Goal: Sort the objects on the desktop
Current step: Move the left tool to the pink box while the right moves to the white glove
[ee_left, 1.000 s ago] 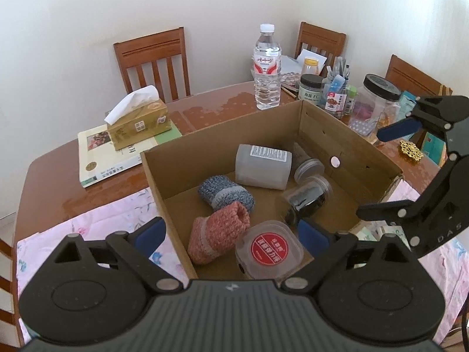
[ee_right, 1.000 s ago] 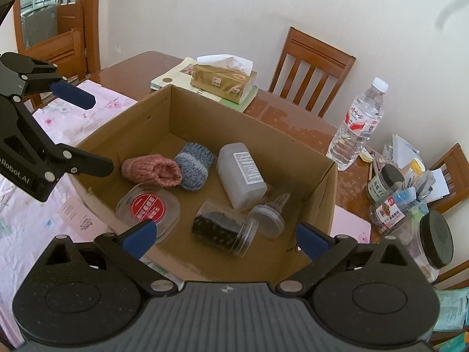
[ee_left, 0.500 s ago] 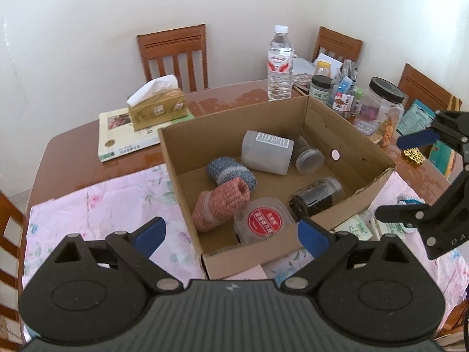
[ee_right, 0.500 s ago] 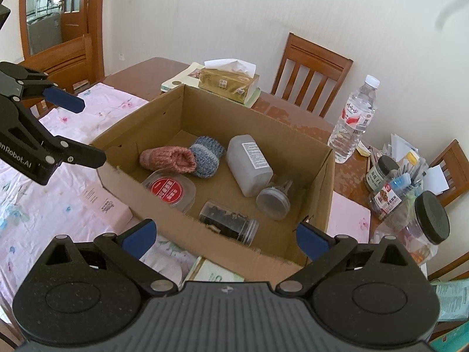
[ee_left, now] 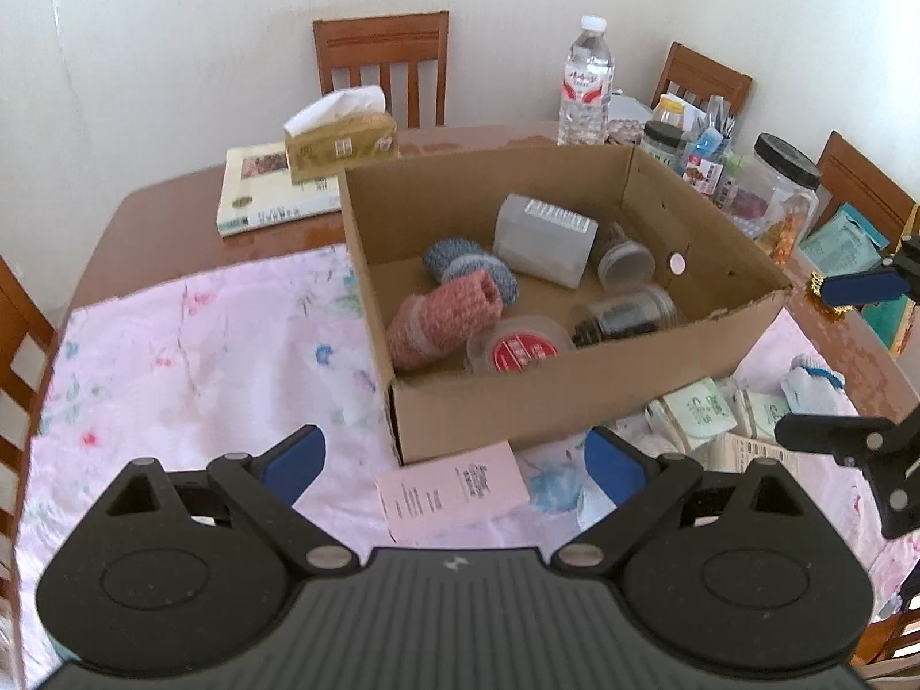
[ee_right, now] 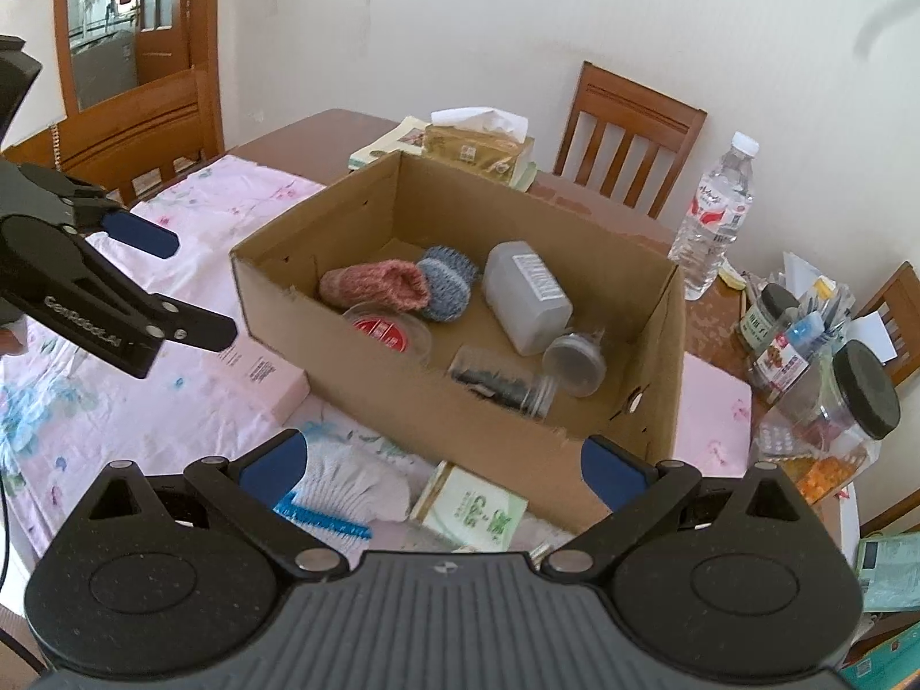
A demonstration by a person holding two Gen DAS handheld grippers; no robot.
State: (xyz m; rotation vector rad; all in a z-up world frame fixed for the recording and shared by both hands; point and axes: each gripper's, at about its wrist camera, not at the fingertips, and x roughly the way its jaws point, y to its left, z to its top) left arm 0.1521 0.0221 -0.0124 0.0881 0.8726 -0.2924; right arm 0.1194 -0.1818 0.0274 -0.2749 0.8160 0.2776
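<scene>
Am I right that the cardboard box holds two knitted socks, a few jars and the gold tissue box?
Not quite. The cardboard box does hold the two knitted socks and the jars, but the gold tissue box is outside it, sitting on a book on the table beyond the box. The left wrist view shows this plainly.

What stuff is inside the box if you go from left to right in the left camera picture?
Pink knitted sock → red-lidded tub → dark jar, along the near row of the cardboard box.
</scene>
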